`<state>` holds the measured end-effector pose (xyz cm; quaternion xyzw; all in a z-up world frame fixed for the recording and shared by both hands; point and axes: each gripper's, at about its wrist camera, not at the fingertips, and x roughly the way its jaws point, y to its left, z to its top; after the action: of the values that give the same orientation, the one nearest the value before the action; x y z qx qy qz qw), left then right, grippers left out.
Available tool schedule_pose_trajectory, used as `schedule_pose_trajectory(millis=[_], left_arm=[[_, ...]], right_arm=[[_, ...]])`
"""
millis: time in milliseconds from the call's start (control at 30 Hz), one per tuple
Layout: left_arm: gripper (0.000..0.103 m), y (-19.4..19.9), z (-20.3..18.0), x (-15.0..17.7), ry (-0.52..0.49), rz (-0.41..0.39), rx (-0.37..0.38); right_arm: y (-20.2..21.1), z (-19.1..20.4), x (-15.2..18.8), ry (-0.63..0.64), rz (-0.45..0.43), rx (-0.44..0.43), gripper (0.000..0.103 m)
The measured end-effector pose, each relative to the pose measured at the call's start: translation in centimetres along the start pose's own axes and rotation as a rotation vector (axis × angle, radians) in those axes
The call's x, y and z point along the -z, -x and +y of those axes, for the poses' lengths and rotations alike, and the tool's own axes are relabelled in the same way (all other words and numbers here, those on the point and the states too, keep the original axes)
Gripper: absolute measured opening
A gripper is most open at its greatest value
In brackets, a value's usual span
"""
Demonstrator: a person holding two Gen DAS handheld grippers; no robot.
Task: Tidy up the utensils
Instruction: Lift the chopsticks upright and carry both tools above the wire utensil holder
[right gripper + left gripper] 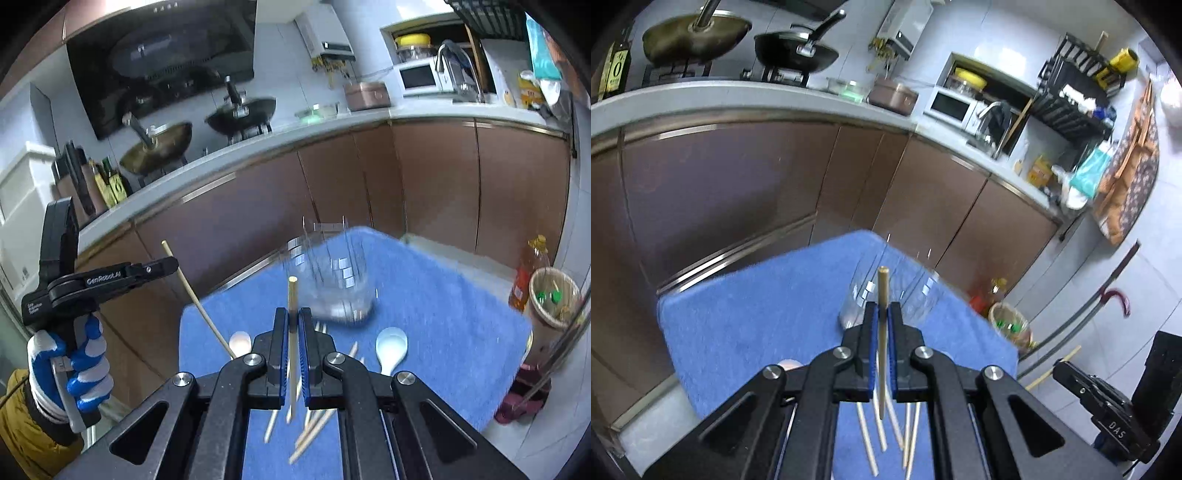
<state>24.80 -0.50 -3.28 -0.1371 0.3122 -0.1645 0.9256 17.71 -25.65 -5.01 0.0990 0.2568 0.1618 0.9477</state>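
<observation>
My left gripper (pixel 882 314) is shut on a wooden chopstick (pixel 883 291) that stands upright between its blue pads, above the blue mat (pixel 746 325). A clear glass (pixel 894 295) stands just beyond it. My right gripper (pixel 292 317) is shut on another chopstick (pixel 292 295), also upright, with the clear glass (pixel 332 280) just ahead to the right. The left gripper (pixel 173 264) shows at the left of the right wrist view, holding its chopstick (pixel 195 299) at a slant. Several loose chopsticks (pixel 314 424) and two white spoons (pixel 391 347) lie on the mat.
Brown cabinets (pixel 738 184) under a grey counter run behind the table. A woven bin (pixel 554 299) and an oil bottle (pixel 524 280) stand on the floor at the right. A black device (pixel 1108 406) sits at the right in the left wrist view.
</observation>
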Motion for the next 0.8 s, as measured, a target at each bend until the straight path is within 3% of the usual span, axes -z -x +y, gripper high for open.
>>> schedule_pose_trajectory(millis=[300, 433, 600, 800], left_arm=[[0.004, -2.8, -1.9, -7.5, -0.01, -0.11, -0.008], [0.004, -6.0, -2.2, -9.3, -0.014, -0.126, -0.036], [0.004, -10.6, -2.3, -10.0, -0.023, -0.128, -0.078], [0.007, -15.7, -2.2, -8.2, -0.04, -0.102, -0.087]], right_arm=[[-2.8, -0.8, -7.4, 0.01, -0.186, -0.001, 0.006], [-5.9, -1.6, -9.0, 0.033, -0.227, 0.062, 0.006], [-9.7, -2.5, -9.4, 0.047, -0.231, 0.121, 0.006], [-14.8, -3.2, -6.9, 0.073, -0.15, 0.159, 0.007]])
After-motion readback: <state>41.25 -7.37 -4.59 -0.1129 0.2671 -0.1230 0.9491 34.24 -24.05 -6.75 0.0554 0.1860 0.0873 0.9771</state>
